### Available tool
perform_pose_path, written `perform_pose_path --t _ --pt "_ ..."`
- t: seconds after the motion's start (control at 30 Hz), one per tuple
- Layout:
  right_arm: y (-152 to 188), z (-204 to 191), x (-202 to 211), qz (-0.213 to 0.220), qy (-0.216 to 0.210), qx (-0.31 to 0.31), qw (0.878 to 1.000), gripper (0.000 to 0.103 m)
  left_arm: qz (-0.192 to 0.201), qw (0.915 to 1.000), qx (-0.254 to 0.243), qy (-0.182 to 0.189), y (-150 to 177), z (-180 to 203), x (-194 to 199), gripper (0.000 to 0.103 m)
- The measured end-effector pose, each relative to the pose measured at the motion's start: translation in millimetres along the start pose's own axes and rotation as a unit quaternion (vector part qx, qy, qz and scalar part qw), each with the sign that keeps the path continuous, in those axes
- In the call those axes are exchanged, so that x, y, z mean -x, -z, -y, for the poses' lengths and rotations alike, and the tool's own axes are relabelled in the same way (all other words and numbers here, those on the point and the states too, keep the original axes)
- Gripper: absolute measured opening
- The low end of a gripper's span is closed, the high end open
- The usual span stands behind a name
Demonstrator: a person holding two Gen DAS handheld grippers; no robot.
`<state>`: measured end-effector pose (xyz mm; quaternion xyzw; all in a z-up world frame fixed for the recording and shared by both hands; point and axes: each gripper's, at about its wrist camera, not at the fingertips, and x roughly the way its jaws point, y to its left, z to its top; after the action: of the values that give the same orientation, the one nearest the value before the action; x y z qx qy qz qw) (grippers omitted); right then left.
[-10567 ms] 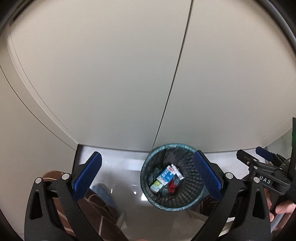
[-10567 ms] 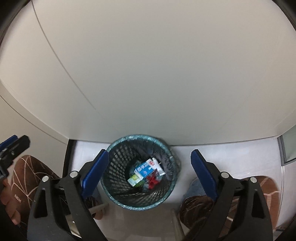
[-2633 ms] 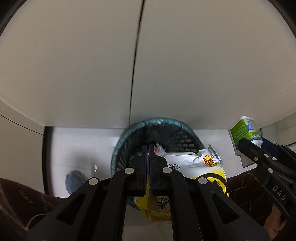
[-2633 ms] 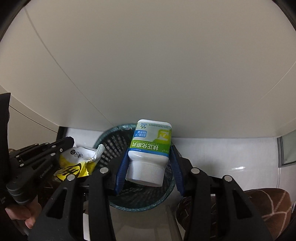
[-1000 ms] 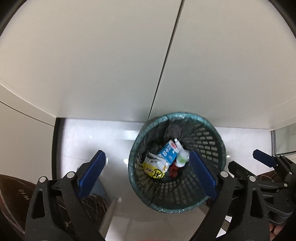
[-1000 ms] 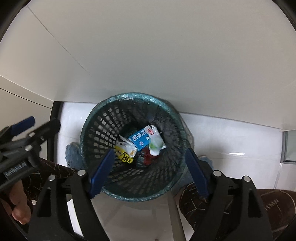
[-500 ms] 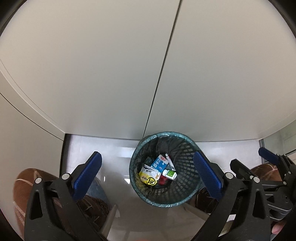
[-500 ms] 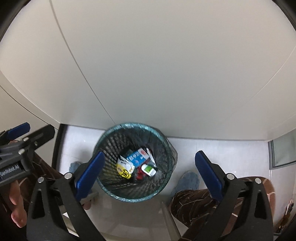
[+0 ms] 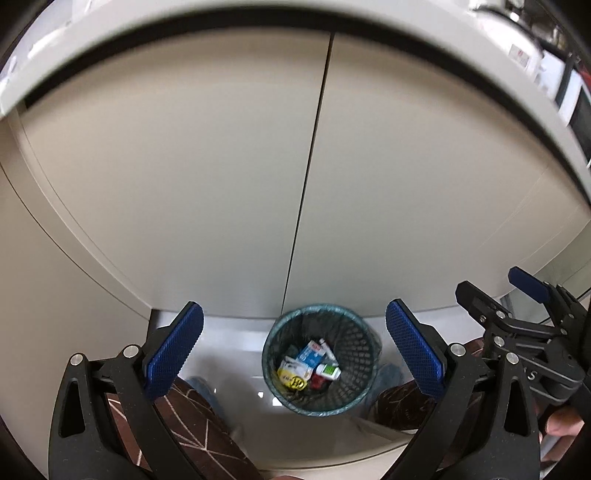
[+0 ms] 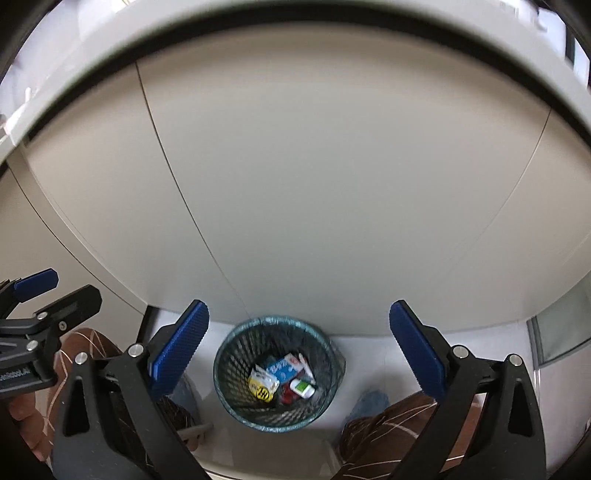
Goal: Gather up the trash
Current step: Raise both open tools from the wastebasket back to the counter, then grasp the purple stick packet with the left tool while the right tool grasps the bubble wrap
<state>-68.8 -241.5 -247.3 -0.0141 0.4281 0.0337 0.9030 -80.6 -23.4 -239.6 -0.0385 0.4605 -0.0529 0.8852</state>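
A teal mesh waste basket (image 9: pixel 354 328) (image 10: pixel 236 354) stands on the pale floor against the cabinet. Inside lie a yellow snack bag (image 9: pixel 292 377) (image 10: pixel 263 387), a blue-and-white carton (image 9: pixel 309 356) (image 10: pixel 283 367), a green-and-white bottle (image 9: pixel 327 370) (image 10: pixel 303 387) and something red. My left gripper (image 9: pixel 294 349) hangs high above the basket, open, with nothing between its blue pads. My right gripper (image 10: pixel 298 349) is equally high, open and empty. Each gripper shows at the edge of the other's view.
Beige cabinet doors (image 9: pixel 221 177) (image 10: pixel 332 184) fill the background under a white countertop edge (image 9: pixel 258 22). A person's brown patterned trouser legs (image 9: pixel 192 424) (image 10: pixel 384 432) and blue shoe covers (image 10: pixel 369 402) stand on either side of the basket. A hand (image 10: pixel 22 413) holds the left gripper.
Both grippers have risen well above the basket, which now looks smaller and lower in both views. The countertop edge has come into view at the top. The jaws stay wide.
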Motion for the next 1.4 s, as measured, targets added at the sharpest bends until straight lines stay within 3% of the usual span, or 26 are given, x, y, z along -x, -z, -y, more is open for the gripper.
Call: perform_pose_path --t 0.47,0.67,0.83,1.03,1.4 --pt "-78 12 119 0.121 -0.015 0.009 0.992 0.094 0.092 0.9957 0.011 0.003 -71 14 118 0.097" --pt "-136 18 149 0.159 -0.012 0.009 0.987 0.094 0.127 0.9916 0.024 -0.011 -130 14 152 0.097" --pt "-196 25 152 0.165 -0.008 0.008 0.986 0.094 0.144 0.9892 0.023 -0.014 -185 17 162 0.097" --pt "-276 42 124 0.146 -0.012 -0.009 0.989 0.094 0.126 0.9914 0.031 -0.019 -272 19 137 0.097" --pt "-400 75 14 0.062 0.016 -0.028 0.998 0.094 0.054 0.9943 0.054 -0.073 -410 16 25 0.097"
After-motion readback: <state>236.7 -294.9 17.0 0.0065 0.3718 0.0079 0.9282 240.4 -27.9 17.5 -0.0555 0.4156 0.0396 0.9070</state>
